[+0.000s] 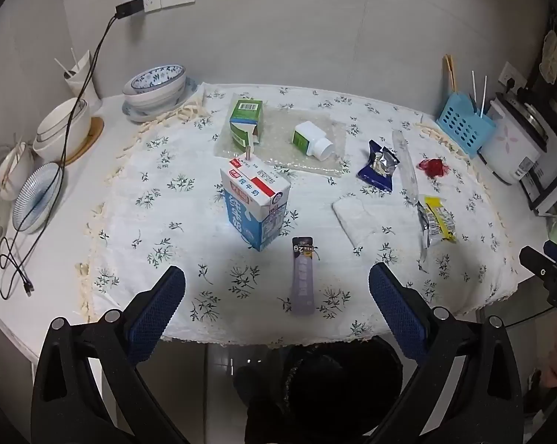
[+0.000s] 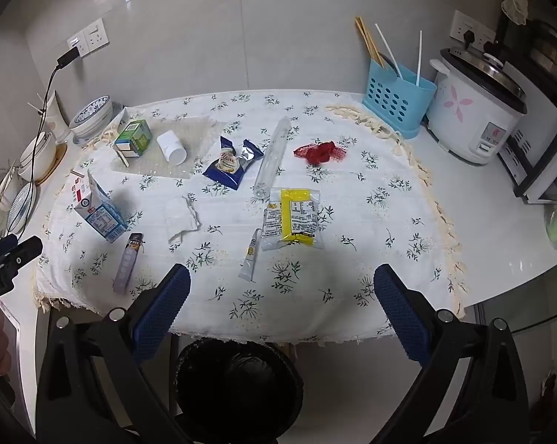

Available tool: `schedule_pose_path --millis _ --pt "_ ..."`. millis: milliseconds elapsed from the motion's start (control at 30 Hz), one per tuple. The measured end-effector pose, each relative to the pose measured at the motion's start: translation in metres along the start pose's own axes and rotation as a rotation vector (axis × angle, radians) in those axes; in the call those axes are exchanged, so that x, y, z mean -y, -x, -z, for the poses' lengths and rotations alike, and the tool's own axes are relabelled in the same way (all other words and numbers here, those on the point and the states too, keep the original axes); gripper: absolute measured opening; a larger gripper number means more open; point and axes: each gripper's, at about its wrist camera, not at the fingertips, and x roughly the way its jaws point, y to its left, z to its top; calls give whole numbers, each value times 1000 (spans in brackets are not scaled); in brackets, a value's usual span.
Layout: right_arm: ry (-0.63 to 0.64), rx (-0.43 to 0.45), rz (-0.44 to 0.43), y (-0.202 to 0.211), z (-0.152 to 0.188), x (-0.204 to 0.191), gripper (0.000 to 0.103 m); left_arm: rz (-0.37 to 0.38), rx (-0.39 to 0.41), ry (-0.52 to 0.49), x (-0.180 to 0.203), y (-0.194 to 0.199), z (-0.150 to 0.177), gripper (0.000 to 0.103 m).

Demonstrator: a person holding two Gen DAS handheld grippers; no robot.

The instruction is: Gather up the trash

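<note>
Litter lies on the flowered tablecloth (image 1: pixel 160 222). A blue-and-white milk carton (image 1: pixel 256 207) stands upright, with a purple sachet (image 1: pixel 303 277) beside it. Farther back are a green carton (image 1: pixel 246 122) and a tipped white bottle (image 1: pixel 312 140). Toward the right lie a blue wrapper (image 2: pixel 232 162), a crumpled tissue (image 2: pixel 180 218), a yellow packet (image 2: pixel 295 218), a small tube (image 2: pixel 250 257), a clear plastic sleeve (image 2: pixel 273 155) and a red scrap (image 2: pixel 320 152). A black-lined bin (image 2: pixel 238 384) stands below the table's front edge. My left gripper (image 1: pixel 276 292) and right gripper (image 2: pixel 282 292) hover open above that edge, both empty.
Bowls (image 1: pixel 156 87) and plates (image 1: pixel 36 199) with a black cable (image 1: pixel 16 259) crowd the left counter. A blue utensil holder (image 2: pixel 398 98) and a white rice cooker (image 2: pixel 476 111) stand at the back right. A sheet of bubble wrap (image 1: pixel 289 148) lies under the bottle.
</note>
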Motion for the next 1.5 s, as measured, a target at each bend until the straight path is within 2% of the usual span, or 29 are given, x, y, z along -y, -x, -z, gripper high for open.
schedule_pose_path --millis 167,333,1500 --pt "5 3 -2 3 -2 2 95 -36 -8 -18 12 1 3 97" --pt "8 -6 9 0 1 -2 95 17 -17 10 0 0 -1 97" --pt "1 -23 8 -2 -1 -2 95 28 -29 -1 1 -6 1 97"
